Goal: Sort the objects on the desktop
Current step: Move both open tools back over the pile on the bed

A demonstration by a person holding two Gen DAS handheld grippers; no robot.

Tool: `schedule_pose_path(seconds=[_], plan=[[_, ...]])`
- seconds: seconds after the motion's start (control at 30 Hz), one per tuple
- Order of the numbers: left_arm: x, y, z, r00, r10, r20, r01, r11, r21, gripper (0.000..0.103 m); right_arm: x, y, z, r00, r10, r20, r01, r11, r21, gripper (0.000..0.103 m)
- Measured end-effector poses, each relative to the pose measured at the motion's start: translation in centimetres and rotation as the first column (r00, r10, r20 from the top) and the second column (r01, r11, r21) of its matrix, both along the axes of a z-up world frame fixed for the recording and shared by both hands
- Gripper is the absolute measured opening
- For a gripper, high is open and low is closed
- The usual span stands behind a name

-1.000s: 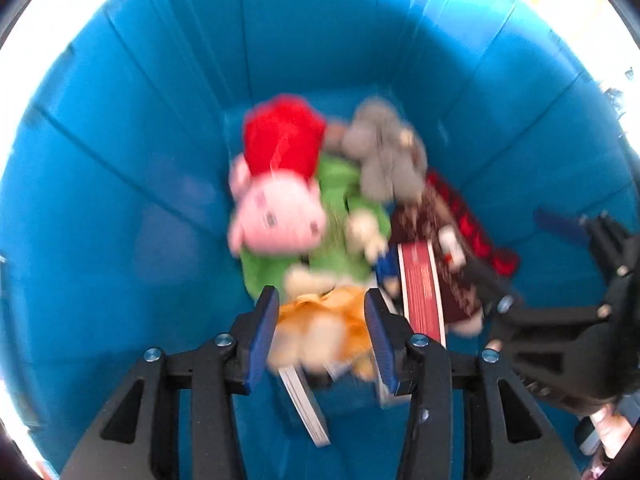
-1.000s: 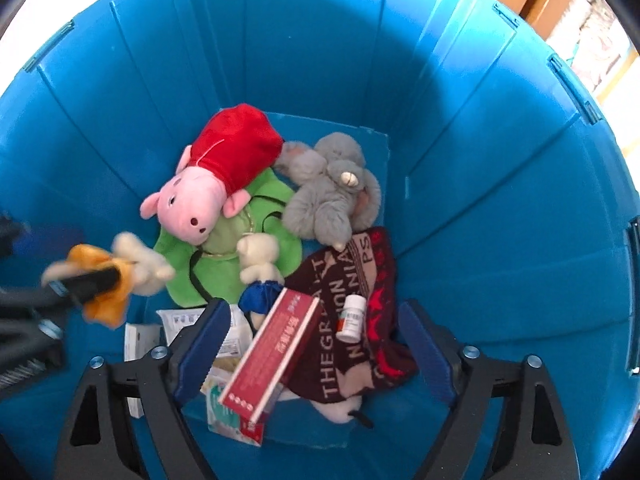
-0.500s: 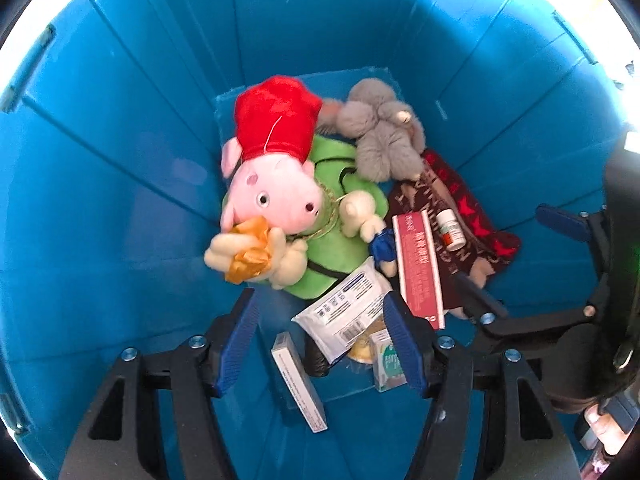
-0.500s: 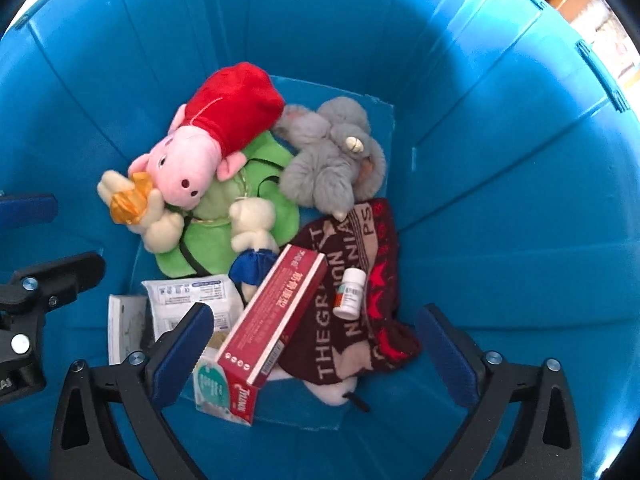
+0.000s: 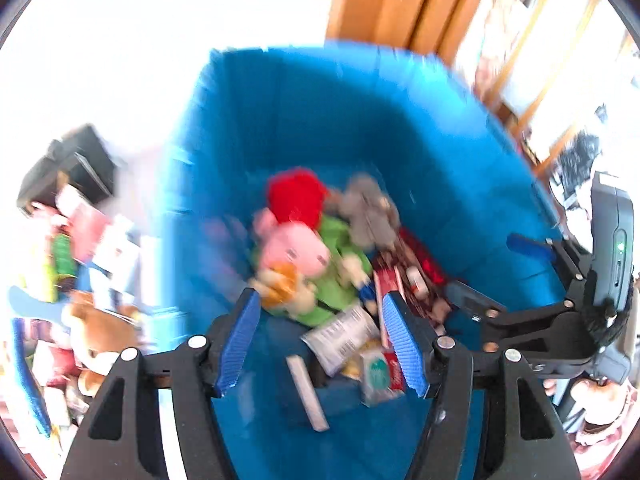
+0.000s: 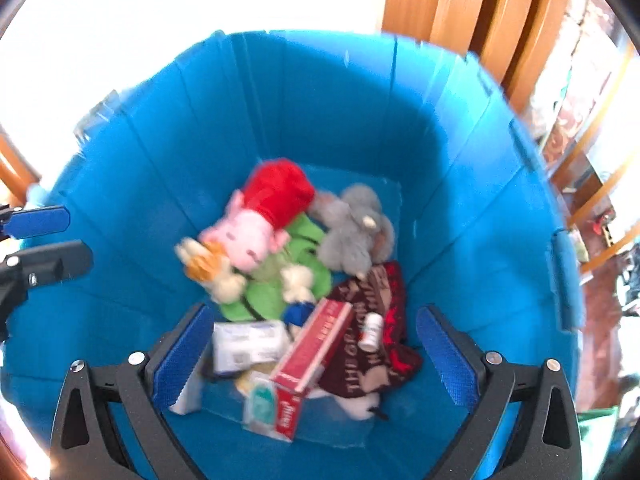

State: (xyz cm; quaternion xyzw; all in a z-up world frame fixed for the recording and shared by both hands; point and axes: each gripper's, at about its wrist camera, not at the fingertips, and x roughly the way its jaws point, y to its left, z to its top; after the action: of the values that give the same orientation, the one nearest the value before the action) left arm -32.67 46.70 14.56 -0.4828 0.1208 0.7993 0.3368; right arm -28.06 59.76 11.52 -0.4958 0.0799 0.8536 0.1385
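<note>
Both the left hand-held gripper (image 5: 322, 340) and the right hand-held gripper (image 6: 314, 354) hang with jaws apart and empty above the blue bin (image 6: 460, 184). Just beyond the right one's fingers lie a red box (image 6: 316, 350) and a white packet (image 6: 248, 342). Farther in rest the orange-and-cream toy (image 6: 208, 266), the pink pig plush (image 6: 256, 224) and the grey plush (image 6: 354, 232).

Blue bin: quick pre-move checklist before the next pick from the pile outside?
1. Left gripper empty, jaws apart: ok.
2. Right gripper empty, jaws wide: ok.
3. Orange toy lying in the blue bin beside the pink pig: ok.
4. Both grippers above the bin's contents, touching nothing: ok.
5. Next item in the pile outside the bin: cannot tell, left view blurred.
</note>
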Motion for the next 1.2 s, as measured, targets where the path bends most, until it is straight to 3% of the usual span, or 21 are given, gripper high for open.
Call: schedule_pose_path(seconds=[0.1, 0.2, 0.33, 0.4, 0.47, 0.6, 0.8, 0.97, 1.2], plan=[[1.3, -4.9, 2.7, 0.991, 0.066, -0.118, -0.056, 0.995, 0.085, 0.063, 1.0, -2.8, 2.7, 0.995, 0.014, -0.103, -0.015, 1.0, -0.008, 0.103], [2.1, -10.5, 4.3, 0.963, 0.168, -0.211, -0.134, 0.977, 0.167, 0.064, 1.2, -6.3, 4.7, 0.982, 0.039, -0.184, -0.039, 0.999, 0.0, 0.103], [2.7, -17.9, 4.5, 0.89, 0.338, -0.306, -0.267, 0.93, 0.252, 0.067, 1.0, -12.7, 6.5, 0.955, 0.112, -0.275, -0.1, 0.993, 0.058, 0.103], [2.9, -21.2, 3.9, 0.853, 0.38, -0.358, -0.295, 0.917, 0.27, 0.067, 1.0, -15.8, 7.1, 0.931, 0.156, -0.329, -0.143, 0.988, 0.063, 0.103], [2.8, -24.5, 2.9, 0.831, 0.404, -0.383, -0.316, 0.909, 0.272, 0.067, 0.7, -18.8, 7.5, 0.905, 0.198, -0.376, -0.19, 0.98, 0.057, 0.103], [2.3, -31.2, 0.0, 0.815, 0.47, -0.339, -0.382, 0.876, 0.295, 0.067, -0.6, -24.1, 8.1, 0.861, 0.266, -0.434, -0.271, 0.961, 0.05, 0.103], [1.1, -42.1, -4.3, 0.755, 0.579, -0.307, -0.526, 0.815, 0.244, 0.067, -2.9, -31.5, 6.9, 0.828, 0.345, -0.441, -0.371, 0.928, 0.029, 0.103], [0.2, -53.1, -8.9, 0.684, 0.68, -0.263, -0.666, 0.73, 0.153, 0.067, -5.4, -36.4, 3.0, 0.853, 0.378, -0.361, -0.409, 0.912, -0.013, 0.103], [-0.5, -67.1, -17.0, 0.598, 0.783, -0.172, -0.794, 0.608, 0.009, 0.067, -8.4, -39.0, -5.4, 0.924, 0.31, -0.223, -0.334, 0.94, -0.075, 0.103]])
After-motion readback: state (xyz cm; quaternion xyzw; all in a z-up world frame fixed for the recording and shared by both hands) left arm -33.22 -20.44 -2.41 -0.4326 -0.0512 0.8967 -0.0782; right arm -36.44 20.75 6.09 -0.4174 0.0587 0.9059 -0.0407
